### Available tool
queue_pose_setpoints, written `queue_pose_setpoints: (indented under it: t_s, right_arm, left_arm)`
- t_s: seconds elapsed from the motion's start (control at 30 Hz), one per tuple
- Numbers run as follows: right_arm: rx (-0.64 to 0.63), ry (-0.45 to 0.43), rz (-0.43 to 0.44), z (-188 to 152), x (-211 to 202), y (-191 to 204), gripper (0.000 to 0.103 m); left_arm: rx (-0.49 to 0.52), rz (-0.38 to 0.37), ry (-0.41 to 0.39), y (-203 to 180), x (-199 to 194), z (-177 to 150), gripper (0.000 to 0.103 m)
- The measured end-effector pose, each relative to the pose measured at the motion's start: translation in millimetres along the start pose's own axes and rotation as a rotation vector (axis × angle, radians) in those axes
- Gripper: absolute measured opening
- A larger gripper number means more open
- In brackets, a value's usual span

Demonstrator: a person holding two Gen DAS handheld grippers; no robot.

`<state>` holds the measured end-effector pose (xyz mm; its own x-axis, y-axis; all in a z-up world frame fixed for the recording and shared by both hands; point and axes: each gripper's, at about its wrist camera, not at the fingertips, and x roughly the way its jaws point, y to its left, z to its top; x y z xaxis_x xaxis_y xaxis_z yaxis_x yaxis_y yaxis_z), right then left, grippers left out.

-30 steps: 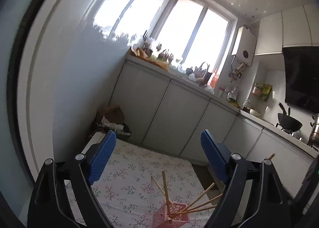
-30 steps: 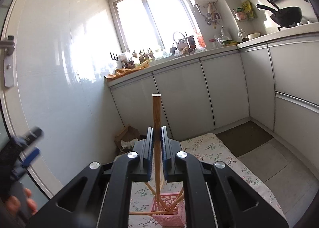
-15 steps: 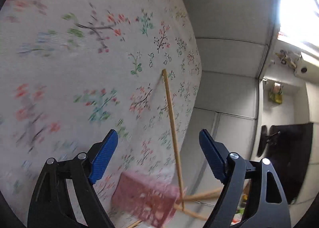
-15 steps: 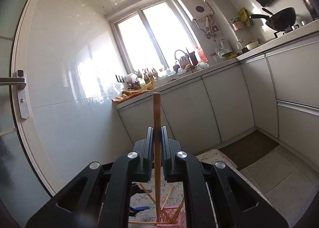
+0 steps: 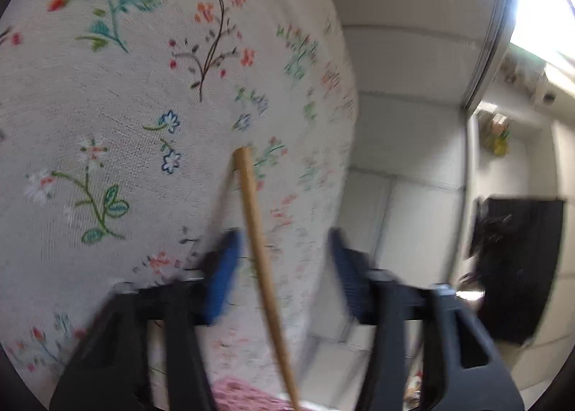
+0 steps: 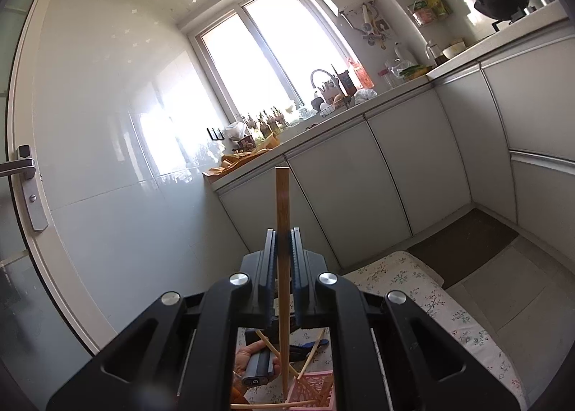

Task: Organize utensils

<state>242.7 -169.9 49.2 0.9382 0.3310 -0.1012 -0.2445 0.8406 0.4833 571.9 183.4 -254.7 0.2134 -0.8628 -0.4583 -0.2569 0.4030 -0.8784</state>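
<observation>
- The pink basket [image 6: 312,389] sits on the floral cloth [image 6: 424,288] at the bottom of my right wrist view. Several chopsticks lean out of it at angles, and one lies level in front of it. I cannot count them behind the gripper body.
- In my left wrist view only a blurred pink edge of the basket [image 5: 240,394] shows at the bottom.
- My right gripper [image 6: 283,249] has its fingers pressed tight on an upright chopstick [image 6: 282,202], whose flat top stands well above the pads. Its lower end runs down toward the basket.
- My left gripper [image 5: 284,267] is closing. A second chopstick [image 5: 251,217] lies between the blue pads [image 5: 222,278], just beside the left one, with a clear gap to the right one. I see no pad pressing on it.
- That second chopstick rests on the cloth [image 5: 118,123] with its far tip [image 5: 241,154] pointing away from me.
- Through the right gripper's frame I see a hand [image 6: 248,360] holding the dark left tool low over the cloth.
- White cabinets [image 6: 359,188] and a cluttered counter under the window [image 6: 273,62] stand beyond the table. A dark mat [image 6: 463,242] lies on the floor.
- The left view is smeared by motion, so the pad edges are soft.
</observation>
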Motion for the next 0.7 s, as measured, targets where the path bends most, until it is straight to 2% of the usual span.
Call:
queue_pose_setpoints:
  t_s: [0.03, 0.1, 0.2, 0.33, 0.4, 0.47, 0.53, 0.7]
  right_arm:
    - [-0.002, 0.002, -0.006, 1, 0, -1, 0.008]
    - [-0.009, 0.012, -0.016, 0, 0, -2, 0.008]
    - [-0.008, 0.014, -0.016, -1, -1, -1, 0.008]
    - [0.018, -0.001, 0.017, 2, -6, 7, 0.008]
    - [0.026, -0.014, 0.029, 6, -13, 13, 0.008]
    - [0.034, -0.027, 0.035, 10, -20, 17, 0.008]
    - [0.039, -0.038, 0.030, 14, -28, 21, 0.008]
    - [0.073, -0.024, 0.017, 20, -42, 19, 0.008]
  left_arm:
    - [0.039, 0.001, -0.021, 1, -1, -1, 0.010]
    - [0.070, -0.025, -0.061, 8, -13, -2, 0.010]
    - [0.155, -0.057, -0.138, -4, -45, -10, 0.010]
    - [0.334, 0.031, -0.341, -50, -124, -33, 0.010]
    - [0.438, 0.084, -0.454, -82, -167, -59, 0.007]
    - [0.531, 0.123, -0.549, -112, -195, -86, 0.010]
    - [0.625, 0.152, -0.628, -145, -218, -125, 0.008]
    - [0.779, 0.183, -0.733, -201, -237, -215, 0.007]
